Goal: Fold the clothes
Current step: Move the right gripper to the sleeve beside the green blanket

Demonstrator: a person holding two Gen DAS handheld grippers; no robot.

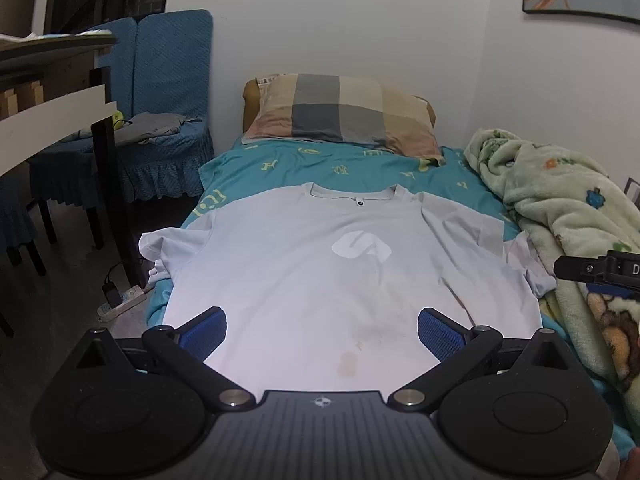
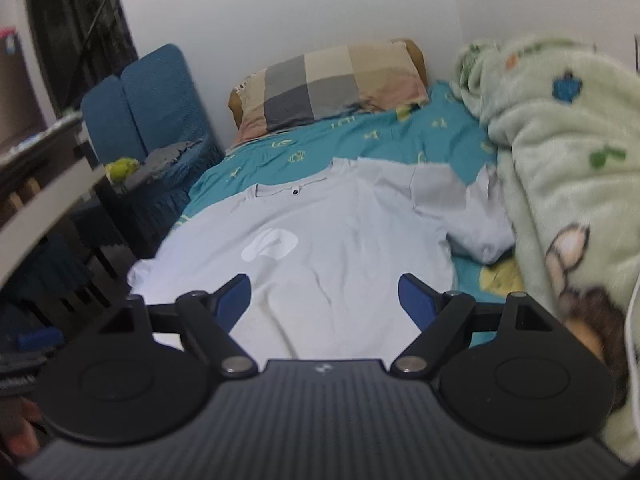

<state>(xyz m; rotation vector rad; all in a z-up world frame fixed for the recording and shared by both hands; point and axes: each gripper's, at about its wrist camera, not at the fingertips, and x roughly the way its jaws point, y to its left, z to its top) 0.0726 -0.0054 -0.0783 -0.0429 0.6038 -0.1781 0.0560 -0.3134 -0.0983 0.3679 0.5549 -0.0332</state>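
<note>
Both grippers, left and right, hung with jaws apart and empty over the flat t-shirt, where grabbing the bedsheet underneath too could spoil the fold.

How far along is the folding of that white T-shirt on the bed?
Done: the white T-shirt lies spread flat, front up, collar toward the checked pillow, on the teal bedsheet. In hand: nothing; the left hand-held gripper and the right hand-held gripper both hang open above the hem end, gripping no cloth. Left: every fold; both sleeves still lie out to the sides.
</note>
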